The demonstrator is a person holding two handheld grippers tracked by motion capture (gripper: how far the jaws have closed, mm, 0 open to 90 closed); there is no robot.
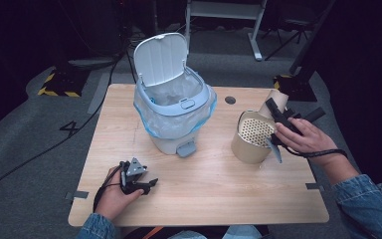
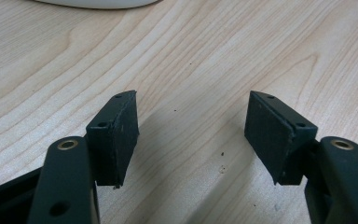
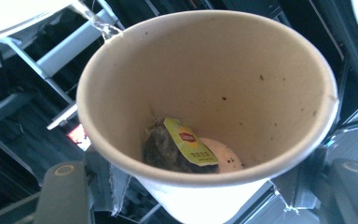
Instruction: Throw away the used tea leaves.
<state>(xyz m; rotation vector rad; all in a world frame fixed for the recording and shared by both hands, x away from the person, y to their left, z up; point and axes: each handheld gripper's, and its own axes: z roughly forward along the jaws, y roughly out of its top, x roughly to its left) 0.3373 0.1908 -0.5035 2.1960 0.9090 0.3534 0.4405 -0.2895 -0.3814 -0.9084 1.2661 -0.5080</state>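
Currently the right gripper [image 1: 282, 115] clamps a tilted paper cup [image 3: 205, 116]; its tea bag [image 3: 177, 149] could spill. Left gripper [image 2: 191, 135]: jaws wide, idle.

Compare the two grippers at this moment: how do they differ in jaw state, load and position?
The left gripper has its jaws spread wide with bare wood between them; the right gripper is shut on a paper cup.
The left gripper sits low at the table's near edge; the right gripper is raised beside the perforated container.
The left gripper carries nothing; the cup in the right gripper holds a used tea bag.
Both are black and hand-held.
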